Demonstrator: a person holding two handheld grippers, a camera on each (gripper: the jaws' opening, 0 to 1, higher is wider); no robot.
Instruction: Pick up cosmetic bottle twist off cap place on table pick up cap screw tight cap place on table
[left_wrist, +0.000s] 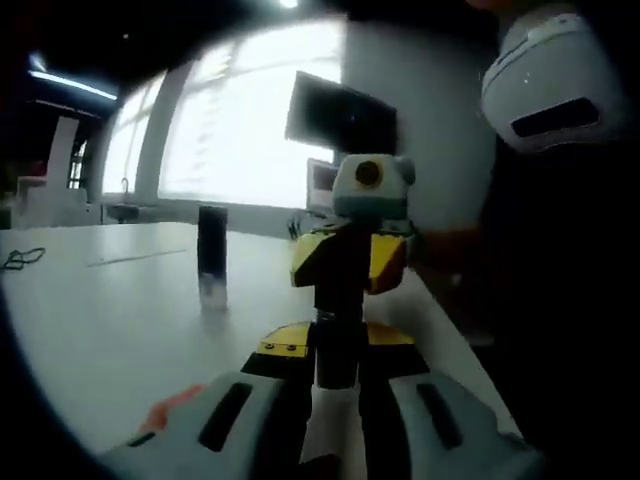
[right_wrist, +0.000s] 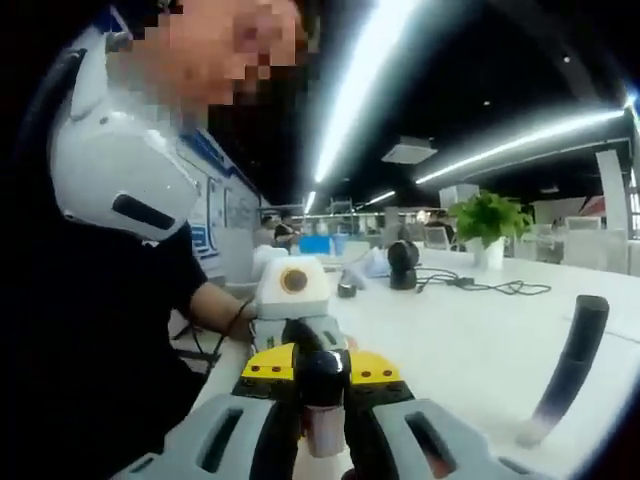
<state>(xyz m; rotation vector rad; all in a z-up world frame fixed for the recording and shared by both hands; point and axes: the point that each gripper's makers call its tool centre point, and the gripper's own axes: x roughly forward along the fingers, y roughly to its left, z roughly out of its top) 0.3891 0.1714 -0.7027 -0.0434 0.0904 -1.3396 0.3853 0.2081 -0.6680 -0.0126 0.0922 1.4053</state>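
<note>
Bottle first: you hold the cosmetic bottle (left_wrist: 338, 345) in the air between both tools, above the near part of the white table (left_wrist: 110, 320). Your left gripper (left_wrist: 338, 385) is clamped on one end of it. Your right gripper (left_wrist: 347, 262) faces it head-on, its yellow jaws closed around the other end. In the right gripper view the same dark bottle sits pinched between the jaws there, and its lower part looks paler.

A second dark tube (left_wrist: 212, 255) with a clear base stands upright on the table, well apart from both grippers, with bare white surface all around it. The table's edge runs close beside the grippers on your body's side, where your dark sleeve and torso crowd in. Away from you the tabletop is open. A thin cable (left_wrist: 22, 258) lies far off near one margin, and more cables (right_wrist: 480, 285) and a potted plant (right_wrist: 488, 220) sit towards the far side.
</note>
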